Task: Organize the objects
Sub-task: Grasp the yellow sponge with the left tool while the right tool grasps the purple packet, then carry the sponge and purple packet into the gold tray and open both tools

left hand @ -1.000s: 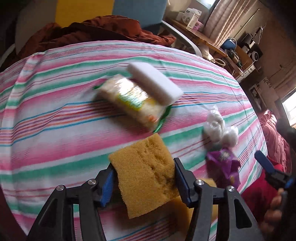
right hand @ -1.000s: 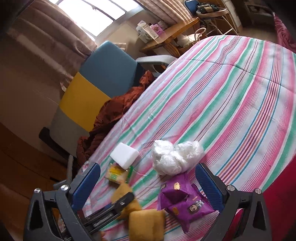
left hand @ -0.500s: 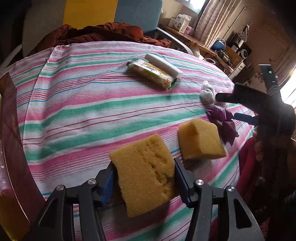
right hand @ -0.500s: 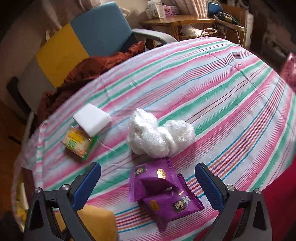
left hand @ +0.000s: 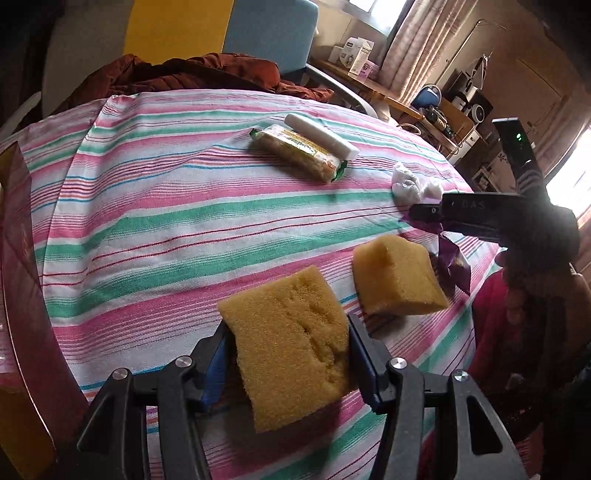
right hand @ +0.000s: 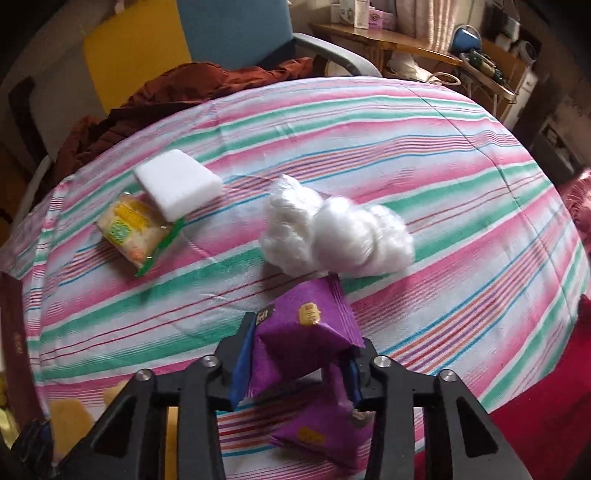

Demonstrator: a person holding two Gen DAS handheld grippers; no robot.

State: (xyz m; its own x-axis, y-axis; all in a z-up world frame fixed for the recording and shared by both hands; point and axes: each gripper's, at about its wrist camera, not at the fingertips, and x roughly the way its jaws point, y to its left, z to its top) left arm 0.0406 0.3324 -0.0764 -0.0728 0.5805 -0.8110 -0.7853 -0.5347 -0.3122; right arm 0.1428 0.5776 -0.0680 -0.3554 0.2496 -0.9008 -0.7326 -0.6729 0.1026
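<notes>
Two yellow sponges show in the left wrist view: one sponge (left hand: pixel 291 339) is clamped between the jaws of the left hand-held gripper (left hand: pixel 288 354), raised above the striped cloth (left hand: pixel 155 221) that covers the surface, and a second sponge (left hand: pixel 399 277) lies on the cloth just to its right. Two purple packets are in play. The right hand-held gripper (right hand: pixel 299 365) has come down to its narrowest and pinches the upper purple packet (right hand: pixel 310 328) between its blue pads, while the other purple packet (right hand: pixel 317 432) lies flat on the cloth underneath it. Just beyond the gripped packet sits one white crumpled plastic bag (right hand: pixel 332 232), touching or nearly touching the packet's far tip. Farther back and to the left lies one snack pack (right hand: pixel 133 229) with a green edge, and one white foam block (right hand: pixel 177 182) rests partly on top of it. In the left wrist view the right hand-held gripper appears from the side as a dark bar over the purple packets. Behind the surface, one chair (right hand: pixel 236 33) with blue and yellow panels carries a heap of rust-brown cloth (right hand: pixel 177 88).
</notes>
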